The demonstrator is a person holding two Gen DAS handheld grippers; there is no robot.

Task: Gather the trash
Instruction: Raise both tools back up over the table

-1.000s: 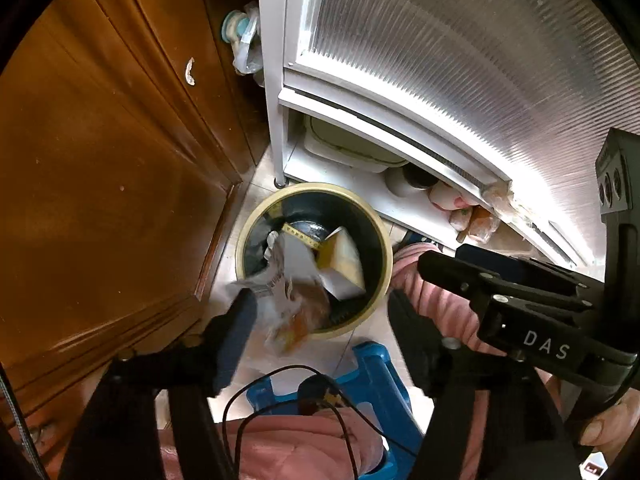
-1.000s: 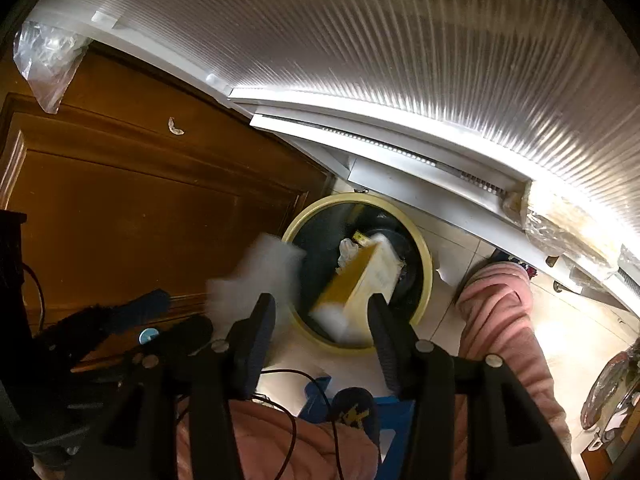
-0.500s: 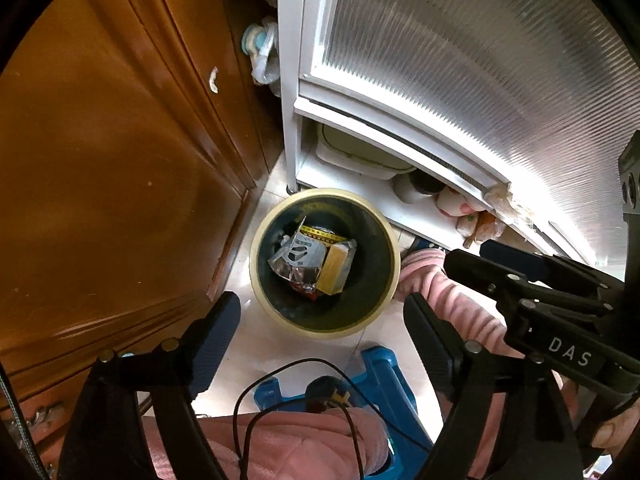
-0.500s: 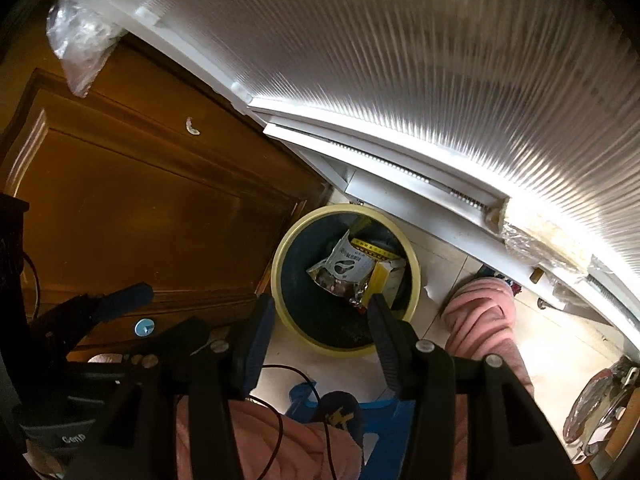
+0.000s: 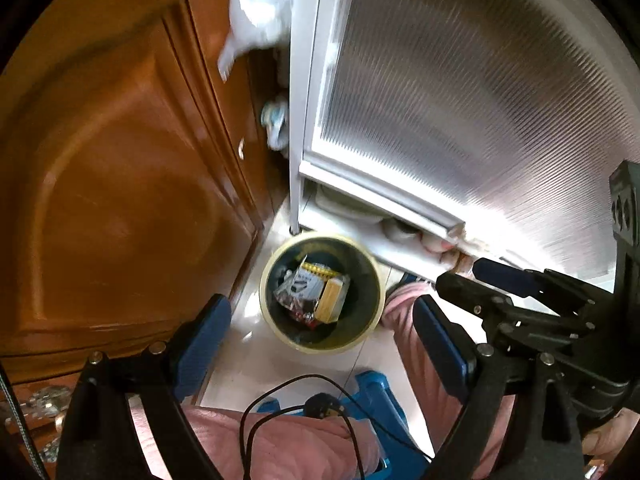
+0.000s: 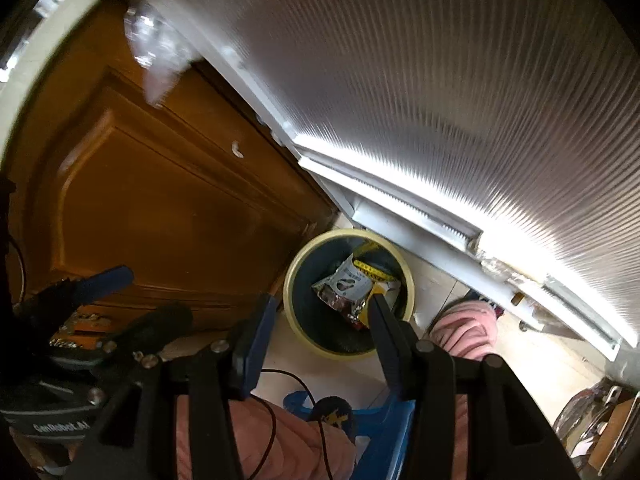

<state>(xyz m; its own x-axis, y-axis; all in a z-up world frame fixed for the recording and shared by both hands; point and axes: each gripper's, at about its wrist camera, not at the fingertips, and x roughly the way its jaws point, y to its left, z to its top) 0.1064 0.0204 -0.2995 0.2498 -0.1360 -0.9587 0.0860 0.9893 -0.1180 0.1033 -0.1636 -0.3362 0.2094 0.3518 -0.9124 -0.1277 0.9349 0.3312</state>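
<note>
trash (image 5: pixel 316 296) in the yellow-rimmed bin (image 5: pixel 276 320) (both grippers empty)

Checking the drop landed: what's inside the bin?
Inside the bin: a silver wrapper and a yellow box on top of other scraps. What lies beneath them, and the bin's bottom, is covered.

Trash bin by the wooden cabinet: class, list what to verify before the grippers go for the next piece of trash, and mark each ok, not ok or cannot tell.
1. Wrapper and yellow box lie inside the trash bin: ok.
2. Left gripper holds nothing, jaws opening: ok.
3. Right gripper open, nothing between its fingers: ok.
4. Bin stands upright on the floor: ok.
5. Floor next to the bin shows no dropped trash: ok.
6. More trash left elsewhere: cannot tell.
</note>
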